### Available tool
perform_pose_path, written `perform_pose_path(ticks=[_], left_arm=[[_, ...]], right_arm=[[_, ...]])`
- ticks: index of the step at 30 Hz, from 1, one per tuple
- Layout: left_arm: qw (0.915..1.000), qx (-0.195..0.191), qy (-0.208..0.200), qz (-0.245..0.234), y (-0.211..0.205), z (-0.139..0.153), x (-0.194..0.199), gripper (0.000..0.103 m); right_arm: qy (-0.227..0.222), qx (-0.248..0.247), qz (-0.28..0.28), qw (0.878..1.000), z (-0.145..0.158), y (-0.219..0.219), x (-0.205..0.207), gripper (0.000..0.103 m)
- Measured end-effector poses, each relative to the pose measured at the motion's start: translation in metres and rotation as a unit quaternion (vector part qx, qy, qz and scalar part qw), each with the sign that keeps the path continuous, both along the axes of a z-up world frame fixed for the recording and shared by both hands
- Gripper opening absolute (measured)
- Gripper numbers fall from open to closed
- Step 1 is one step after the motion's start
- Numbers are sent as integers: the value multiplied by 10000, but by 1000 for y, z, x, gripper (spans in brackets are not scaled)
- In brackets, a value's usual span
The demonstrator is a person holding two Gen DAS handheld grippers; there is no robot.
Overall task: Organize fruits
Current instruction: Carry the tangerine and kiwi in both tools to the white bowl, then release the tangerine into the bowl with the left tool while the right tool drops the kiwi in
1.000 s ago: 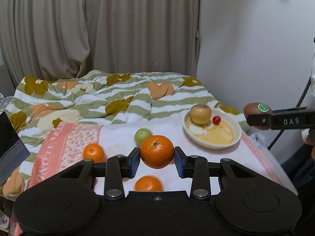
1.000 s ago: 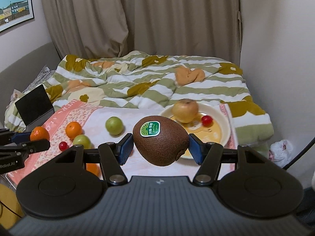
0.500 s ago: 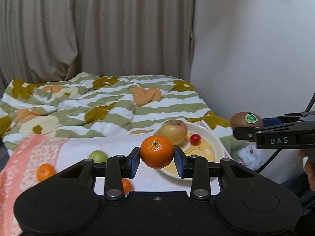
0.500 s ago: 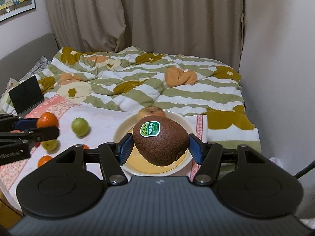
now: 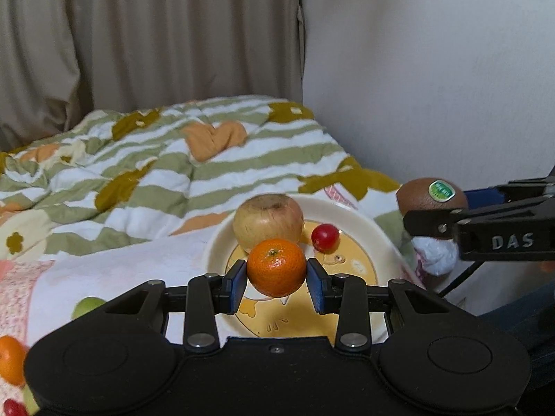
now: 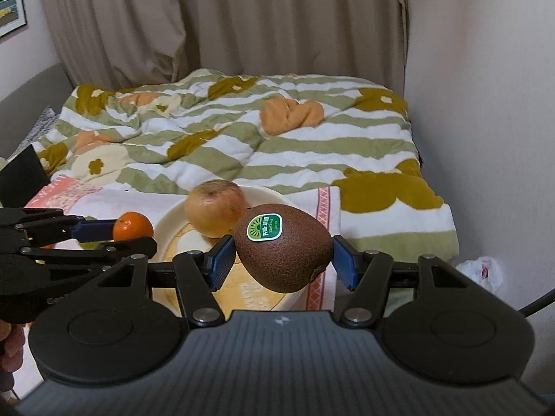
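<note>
Bed (image 6: 242,145): striped, flower-printed quilt across the far half, a pale cloth (image 5: 114,270) spread over the near half as the working surface.

Plate (image 5: 378,228): cream, yellow centre, on the cloth toward the right. It carries an apple (image 5: 267,222) at its far side and a small red fruit (image 5: 325,236) just right of the apple.

Change noted: over the last second both grippers have travelled right and downward, from above the loose fruit to the plate. The plate now fills the middle of both wrist views. Judgement: transport is nearly complete and both fruits are about to be set down.

Loose fruit on the cloth, left of the plate: a green fruit (image 5: 88,306), an orange one (image 5: 12,358) and a red one (image 5: 12,409), none yet gathered.

Right gripper (image 6: 282,260): fingers held moderately apart, pinching a kiwi (image 6: 282,248) with a green sticker, over the plate's near right rim.

Left gripper (image 5: 276,280): fingers drawn close, pinching a mandarin (image 5: 276,267), above the plate's near left part, in front of the apple.

Grip width on both is unchanged.
</note>
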State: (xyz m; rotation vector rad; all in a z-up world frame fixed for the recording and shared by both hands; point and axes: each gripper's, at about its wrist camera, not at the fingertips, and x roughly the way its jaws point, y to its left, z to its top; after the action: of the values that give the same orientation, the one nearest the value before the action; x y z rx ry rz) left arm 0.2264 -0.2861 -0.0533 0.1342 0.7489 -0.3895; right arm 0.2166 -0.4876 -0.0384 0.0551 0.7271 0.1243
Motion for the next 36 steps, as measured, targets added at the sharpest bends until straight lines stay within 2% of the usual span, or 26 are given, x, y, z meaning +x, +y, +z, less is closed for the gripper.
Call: perform_pose_path(ticks=[8, 15, 16, 17, 19, 20, 26, 31, 36], left_arm=[[9982, 335, 424, -266, -8, -39, 39, 41], [9962, 474, 590, -427, -10, -53, 49, 42], [9962, 478, 592, -430, -10, -54, 49, 47], [9963, 450, 578, -439, -10, -53, 49, 64], [9970, 410, 482, -442, -9, -48, 47, 86], [9974, 411, 397, -434, -8, -45, 45, 89], [9982, 414, 366, -210, 4, -27, 33, 91], [9989, 332, 321, 36, 22, -16, 25, 97], [9983, 404, 268, 336, 37, -8, 21, 98]], right_arm=[[205, 43, -209, 9996, -19, -4, 25, 76], [339, 32, -317, 9989, -27, -4, 34, 76], [347, 29, -328, 9989, -27, -3, 34, 76], [352, 23, -339, 9988, -27, -3, 35, 76], [350, 9, -365, 9987, -27, -4, 35, 76], [347, 8, -375, 9987, -26, -5, 35, 76], [309, -42, -317, 9990, -18, -4, 32, 76], [318, -46, -120, 9994, -17, 4, 34, 76], [374, -114, 137, 9991, -22, 18, 39, 76]])
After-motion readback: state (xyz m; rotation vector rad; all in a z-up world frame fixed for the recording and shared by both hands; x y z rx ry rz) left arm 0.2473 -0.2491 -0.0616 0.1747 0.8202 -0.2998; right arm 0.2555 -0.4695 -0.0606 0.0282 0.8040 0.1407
